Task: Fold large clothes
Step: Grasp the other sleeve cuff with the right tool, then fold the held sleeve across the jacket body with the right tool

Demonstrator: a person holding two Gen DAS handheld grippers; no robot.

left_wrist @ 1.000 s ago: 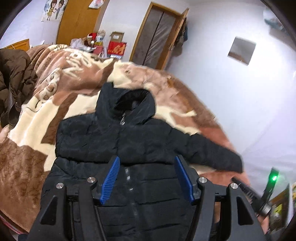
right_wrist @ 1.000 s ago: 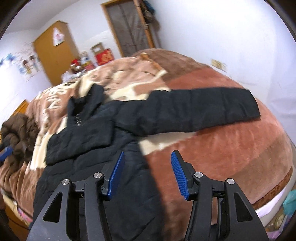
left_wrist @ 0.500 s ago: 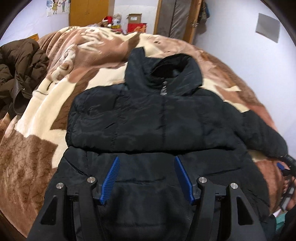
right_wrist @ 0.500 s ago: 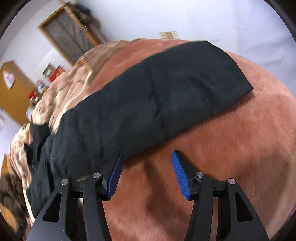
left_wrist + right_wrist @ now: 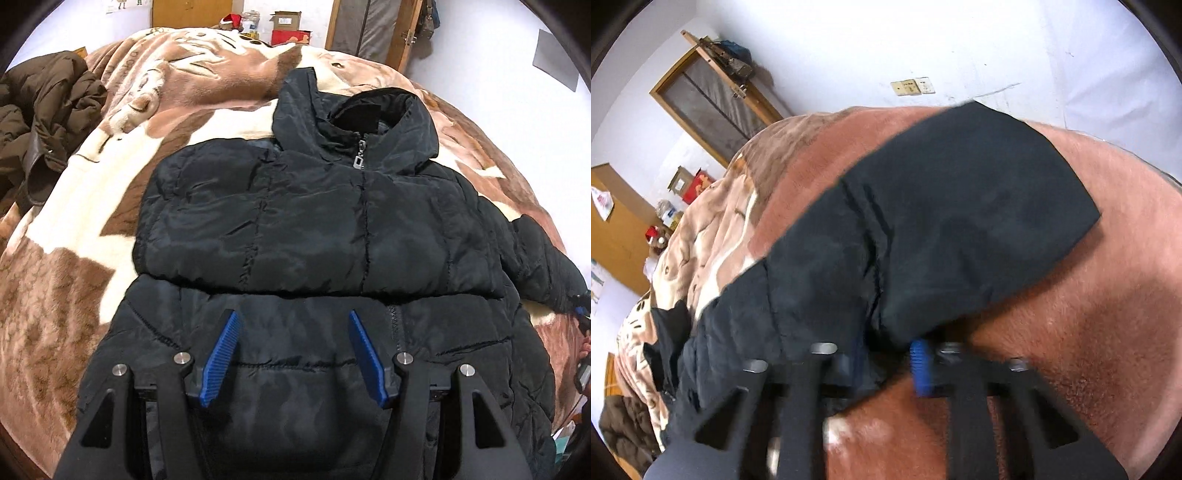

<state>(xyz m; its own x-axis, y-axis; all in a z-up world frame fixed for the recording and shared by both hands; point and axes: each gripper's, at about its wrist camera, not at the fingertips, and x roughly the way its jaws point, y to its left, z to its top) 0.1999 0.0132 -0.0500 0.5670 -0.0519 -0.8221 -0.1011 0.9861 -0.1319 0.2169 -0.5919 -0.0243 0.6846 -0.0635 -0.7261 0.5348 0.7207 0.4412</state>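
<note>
A black hooded puffer jacket [image 5: 317, 229] lies front up and zipped on the bed, its left sleeve folded across the chest. My left gripper [image 5: 293, 354] is open and empty, hovering over the jacket's lower front. The jacket's other sleeve [image 5: 942, 229] stretches out over the brown blanket in the right wrist view. My right gripper [image 5: 886, 360] has closed on the near edge of this sleeve; the fabric sits between its blue pads [image 5: 921, 365], and the left pad is mostly hidden by the cloth.
The bed is covered by a brown and cream plush blanket [image 5: 110, 155]. A brown coat [image 5: 40, 122] lies bunched at the bed's left side. A white wall [image 5: 960, 48] runs close behind the sleeve. A door [image 5: 373, 33] and boxes stand at the far end.
My right gripper moved down to the outstretched sleeve and closed on its edge. My left gripper drew closer over the jacket body and stayed open.
</note>
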